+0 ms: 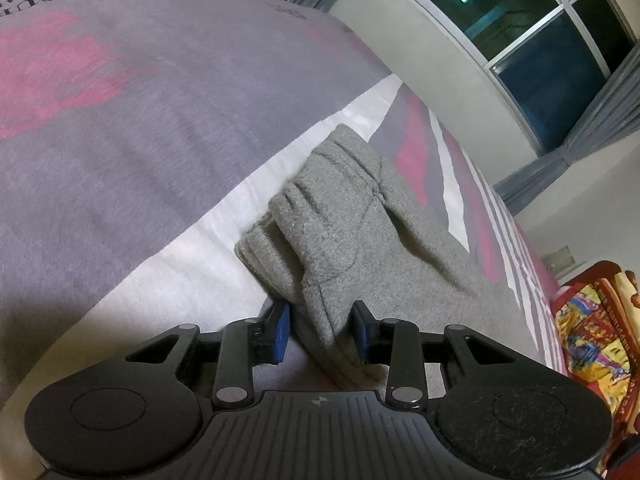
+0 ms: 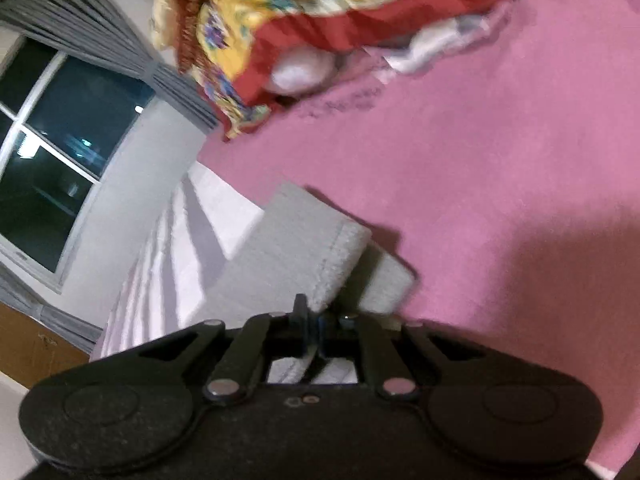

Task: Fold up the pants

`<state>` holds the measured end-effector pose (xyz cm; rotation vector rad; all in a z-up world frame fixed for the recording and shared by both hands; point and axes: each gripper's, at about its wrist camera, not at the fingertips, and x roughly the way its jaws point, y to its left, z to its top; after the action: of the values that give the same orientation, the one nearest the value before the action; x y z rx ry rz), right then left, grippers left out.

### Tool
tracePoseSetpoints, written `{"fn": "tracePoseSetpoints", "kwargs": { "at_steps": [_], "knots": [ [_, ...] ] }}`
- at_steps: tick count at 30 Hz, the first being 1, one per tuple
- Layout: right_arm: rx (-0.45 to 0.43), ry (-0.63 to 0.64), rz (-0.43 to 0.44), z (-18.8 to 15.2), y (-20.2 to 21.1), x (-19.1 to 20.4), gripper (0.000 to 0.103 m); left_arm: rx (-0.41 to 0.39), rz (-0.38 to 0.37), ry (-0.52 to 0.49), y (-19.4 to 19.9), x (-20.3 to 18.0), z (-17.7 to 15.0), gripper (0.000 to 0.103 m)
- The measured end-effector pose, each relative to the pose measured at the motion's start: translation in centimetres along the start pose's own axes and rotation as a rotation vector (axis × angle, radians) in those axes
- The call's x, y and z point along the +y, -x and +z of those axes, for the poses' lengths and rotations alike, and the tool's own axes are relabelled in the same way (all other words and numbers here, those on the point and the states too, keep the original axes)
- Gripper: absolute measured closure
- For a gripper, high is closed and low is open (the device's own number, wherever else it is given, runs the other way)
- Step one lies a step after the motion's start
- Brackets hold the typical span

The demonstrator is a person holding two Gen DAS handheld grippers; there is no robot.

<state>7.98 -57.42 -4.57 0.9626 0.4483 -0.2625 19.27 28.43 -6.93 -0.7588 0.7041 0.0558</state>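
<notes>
Grey fleece pants [image 1: 340, 220] lie on the bed. In the left wrist view their gathered waistband end points away from me. My left gripper [image 1: 322, 320] has its blue pads [image 1: 282, 332] on either side of a thick bunch of that cloth and is shut on it. In the right wrist view a pant leg [image 2: 296, 248] with a stitched hem runs up from my right gripper [image 2: 316, 320]. Its fingers are shut tight on the edge of the grey cloth. A second grey layer lies just right of the hem.
The bed cover is grey with pink patches and white stripes [image 1: 140, 120], and pink [image 2: 480, 180] under the leg. A red and yellow patterned blanket [image 2: 300, 12] is heaped over something white [image 2: 300, 72] at the far end. Beyond the bed edge are a wall, a dark window [image 1: 520, 32] and curtains.
</notes>
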Motion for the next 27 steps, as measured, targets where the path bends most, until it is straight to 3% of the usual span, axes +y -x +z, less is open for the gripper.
{"fn": "tracePoseSetpoints", "kwargs": {
  "at_steps": [3, 6, 9, 13, 16, 19, 22, 24, 27],
  "knots": [
    [-0.04, 0.046, 0.022, 0.0, 1.2, 1.3, 0.099, -0.002, -0.002, -0.001, -0.1, 0.0, 0.1, 0.069],
    [0.045, 0.057, -0.113, -0.4, -0.8, -0.4, 0.099, 0.003, 0.001, 0.001, -0.1, -0.1, 0.3, 0.069],
    [0.06, 0.001, -0.072, -0.5, -1.0, -1.6, 0.098, -0.005, 0.02, 0.003, 0.4, -0.8, 0.5, 0.068],
    [0.076, 0.032, -0.012, -1.2, 0.5, -0.7, 0.075, -0.033, 0.035, -0.033, 1.2, -1.9, 0.6, 0.068],
    [0.114, 0.072, 0.019, -1.6, 0.5, 0.2, 0.075, -0.035, 0.03, -0.012, 1.2, -1.6, 0.7, 0.068],
    [0.092, 0.118, -0.042, -2.0, 1.2, 1.4, 0.08, -0.063, 0.053, -0.003, 1.7, -1.4, 0.5, 0.069],
    [-0.006, 0.156, -0.179, -2.9, 3.0, 2.7, 0.076, -0.104, 0.066, 0.004, 2.4, -1.1, 0.3, 0.069],
    [-0.036, 0.157, -0.152, -3.0, 3.6, 3.1, 0.075, -0.122, 0.074, 0.003, 3.1, -0.8, 0.2, 0.068],
    [-0.005, 0.24, -0.076, -3.5, 3.7, 4.8, 0.075, -0.182, 0.106, -0.064, 5.1, -2.2, -0.2, 0.068]
  ]
}}
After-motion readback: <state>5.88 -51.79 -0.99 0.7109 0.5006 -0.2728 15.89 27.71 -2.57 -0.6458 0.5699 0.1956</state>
